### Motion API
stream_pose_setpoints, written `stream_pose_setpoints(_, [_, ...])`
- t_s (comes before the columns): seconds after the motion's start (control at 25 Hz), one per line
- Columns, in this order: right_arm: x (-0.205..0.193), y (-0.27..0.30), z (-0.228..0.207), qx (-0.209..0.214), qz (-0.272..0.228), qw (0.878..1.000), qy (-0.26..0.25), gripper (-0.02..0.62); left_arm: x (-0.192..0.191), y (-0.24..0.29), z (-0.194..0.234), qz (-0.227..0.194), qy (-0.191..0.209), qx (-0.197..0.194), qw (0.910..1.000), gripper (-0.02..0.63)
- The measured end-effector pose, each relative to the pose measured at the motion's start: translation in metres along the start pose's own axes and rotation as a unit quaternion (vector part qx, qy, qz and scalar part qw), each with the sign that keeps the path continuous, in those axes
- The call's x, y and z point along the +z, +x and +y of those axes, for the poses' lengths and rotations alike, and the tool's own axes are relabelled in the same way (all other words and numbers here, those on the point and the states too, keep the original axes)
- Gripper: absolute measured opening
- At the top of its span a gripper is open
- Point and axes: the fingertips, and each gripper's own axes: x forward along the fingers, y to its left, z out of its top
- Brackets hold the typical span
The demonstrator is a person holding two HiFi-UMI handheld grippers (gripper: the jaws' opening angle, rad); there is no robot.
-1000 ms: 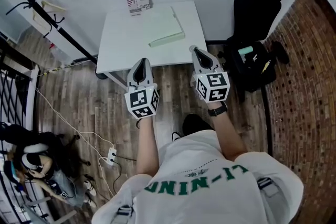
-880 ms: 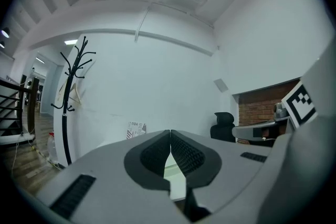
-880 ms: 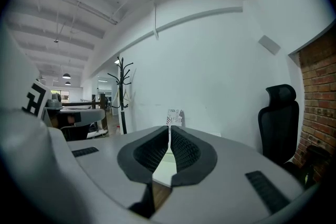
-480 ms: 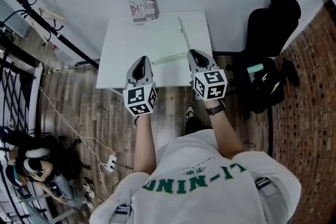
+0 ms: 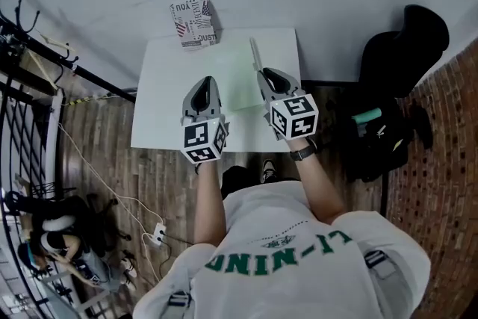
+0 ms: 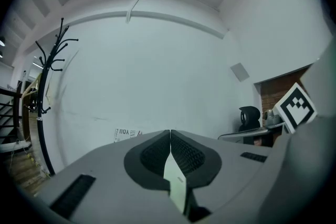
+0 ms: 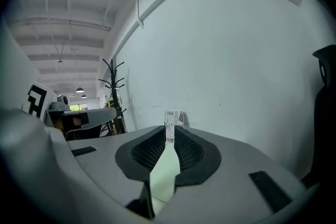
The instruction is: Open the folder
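A thin, pale green folder (image 5: 237, 75) is being seen lying flat and closed on the white table (image 5: 160, 101). It is being shown on the right half of the tabletop, reaching close to the far edge and set slightly askew to the table's sides. Its spine is being shown as a narrow, paler strip running along its right side.

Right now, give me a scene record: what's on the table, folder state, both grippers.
table: white, against the wall
folder: pale green, flat on the table, looks closed
box: printed, at the table's far edge
left gripper: shut, empty, above the table
right gripper: jaws have just been opening, narrow gap, nothing between them, above the table
task: folder not yet opened
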Motion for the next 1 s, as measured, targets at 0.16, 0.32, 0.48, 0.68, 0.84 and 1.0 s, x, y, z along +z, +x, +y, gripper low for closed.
stream_pose_setpoints(0.16, [-0.018, 0.029, -0.027, 0.007, 0.033, 0.999, 0.012, 0.081, -0.018, 0.042, 0.001, 0.026, 0.002, -0.012, 0.9996, 0.015])
stream_pose_setpoints(0.32, [-0.038, 0.05, -0.062, 0.0, 0.056, 0.998, 0.036, 0.106, -0.031, 0.085, -0.006, 0.038, -0.002, -0.036, 0.9987, 0.015])
stream_pose_setpoints(0.48, [-0.075, 0.072, -0.084, -0.002, 0.101, 0.993, 0.063, 0.148, -0.049, 0.117, -0.011, 0.061, 0.001, -0.061, 0.9963, 0.015])
stream_pose_setpoints(0.68, [-0.123, 0.102, -0.09, 0.012, 0.149, 0.984, 0.101, 0.19, -0.073, 0.145, -0.016, 0.085, 0.004, -0.099, 0.9915, 0.017])
stream_pose_setpoints(0.84, [-0.16, 0.124, -0.092, 0.02, 0.19, 0.975, 0.111, 0.222, -0.089, 0.158, -0.015, 0.102, 0.002, -0.118, 0.9877, 0.017])
stream_pose_setpoints(1.0, [-0.184, 0.148, -0.1, 0.023, 0.211, 0.968, 0.133, 0.248, -0.096, 0.173, -0.008, 0.11, 0.0, -0.131, 0.9853, 0.017])
